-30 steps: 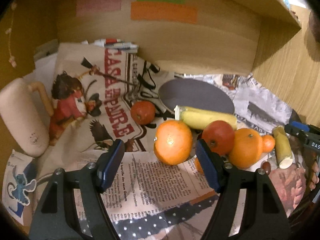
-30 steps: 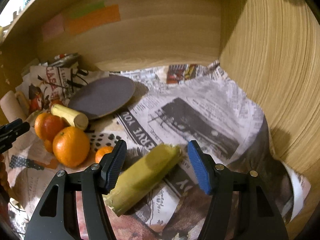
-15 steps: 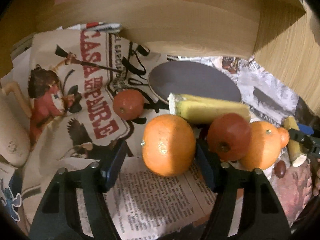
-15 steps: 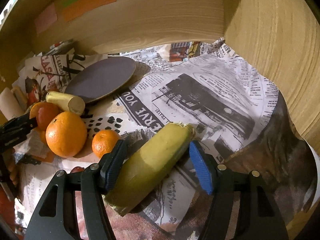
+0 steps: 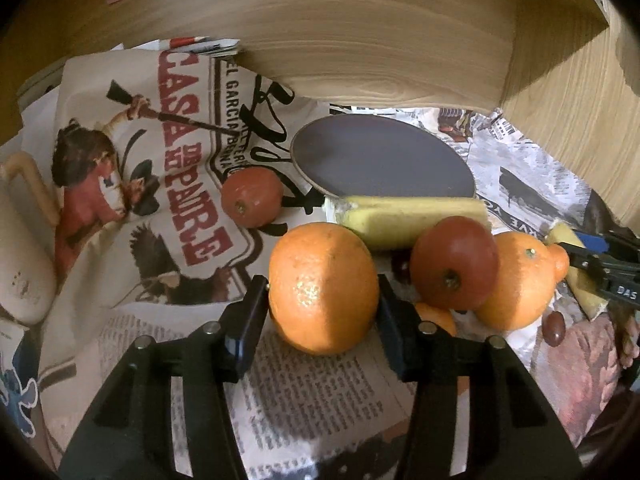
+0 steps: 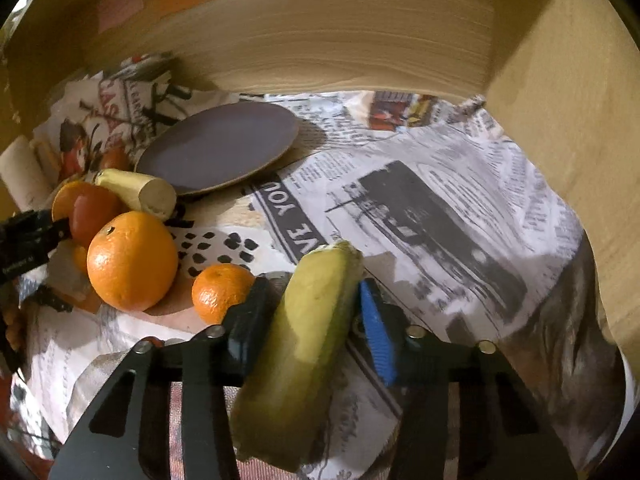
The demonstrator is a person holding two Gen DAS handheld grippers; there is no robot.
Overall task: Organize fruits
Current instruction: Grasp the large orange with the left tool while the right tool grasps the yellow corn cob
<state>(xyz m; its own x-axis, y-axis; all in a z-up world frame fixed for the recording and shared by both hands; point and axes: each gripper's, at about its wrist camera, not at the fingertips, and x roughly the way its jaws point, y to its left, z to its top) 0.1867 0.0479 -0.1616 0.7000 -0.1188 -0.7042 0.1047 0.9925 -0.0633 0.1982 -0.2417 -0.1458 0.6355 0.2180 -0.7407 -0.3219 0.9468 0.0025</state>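
Over the last second both pairs of tongs have come down around fruit and are closing: the left tongs [image 5: 322,300] now have their pads against the sides of the big orange [image 5: 323,288] lying on the newspaper-covered counter [image 5: 320,392], and the right tongs [image 6: 310,320] are clamping the greenish-yellow banana piece [image 6: 304,344], so two pieces look ready to be carried to the empty dark plate [image 5: 380,156]. Countable are two big oranges, two small ones, two red fruits, two banana pieces and one plate.
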